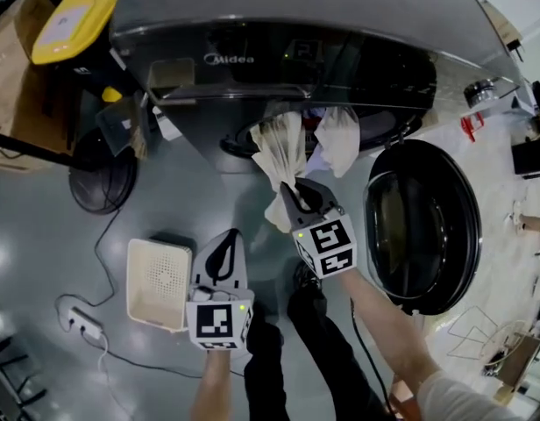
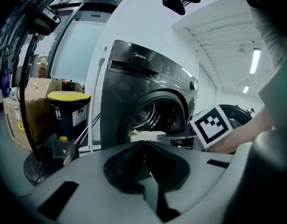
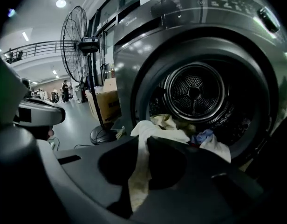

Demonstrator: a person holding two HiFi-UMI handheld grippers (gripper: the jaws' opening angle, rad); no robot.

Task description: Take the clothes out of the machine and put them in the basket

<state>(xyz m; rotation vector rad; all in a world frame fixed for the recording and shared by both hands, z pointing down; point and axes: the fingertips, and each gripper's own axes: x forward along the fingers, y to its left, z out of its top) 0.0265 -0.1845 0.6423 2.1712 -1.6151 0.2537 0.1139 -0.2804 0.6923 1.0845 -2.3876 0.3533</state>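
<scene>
The dark grey washing machine [image 1: 279, 24] stands with its round door [image 1: 423, 226] swung open to the right. A cream cloth [image 1: 283, 152] and a white cloth [image 1: 340, 139] hang out of the drum mouth. My right gripper [image 1: 292, 191] is shut on the lower end of the cream cloth, just below the opening. In the right gripper view the cream cloth [image 3: 139, 171] runs between the jaws of the right gripper [image 3: 142, 141] toward the drum [image 3: 194, 92], beside a blue garment [image 3: 204, 135]. My left gripper [image 1: 226, 235] is shut and holds nothing, next to the cream basket [image 1: 156, 283]. In its own view the left gripper [image 2: 142, 143] faces the machine [image 2: 148, 92].
A yellow-lidded bin [image 1: 77, 16] and cardboard boxes stand left of the machine. A floor fan's round base [image 1: 103, 178] sits just beyond the basket. A power strip [image 1: 81, 323] and its cable lie on the floor at left. The person's legs [image 1: 305, 323] are between the grippers.
</scene>
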